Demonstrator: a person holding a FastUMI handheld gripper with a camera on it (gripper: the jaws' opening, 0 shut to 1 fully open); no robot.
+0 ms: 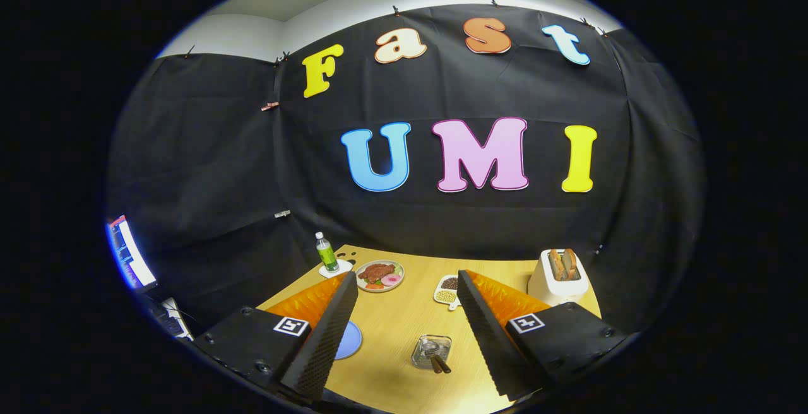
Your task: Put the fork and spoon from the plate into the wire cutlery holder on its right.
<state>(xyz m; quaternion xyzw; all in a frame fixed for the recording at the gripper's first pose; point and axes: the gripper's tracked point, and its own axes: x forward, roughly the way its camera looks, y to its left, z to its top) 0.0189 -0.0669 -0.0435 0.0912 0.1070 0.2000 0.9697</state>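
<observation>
Fingers stand wide apart, released, gripping nothing and held above the worktop. Low in the frame between them you see the wire cutlery holder with dark handles sticking out; which utensils they are is too small to tell. Your left finger hides most of the blue plate.

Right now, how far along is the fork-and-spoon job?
Looks done: two brown-handled utensils sit in the wire cutlery holder, right of the blue plate, whose visible part is bare. In hand: nothing; the gripper is open above the table. Left: apparently nothing, though the plate's rest is hidden behind a finger.
</observation>
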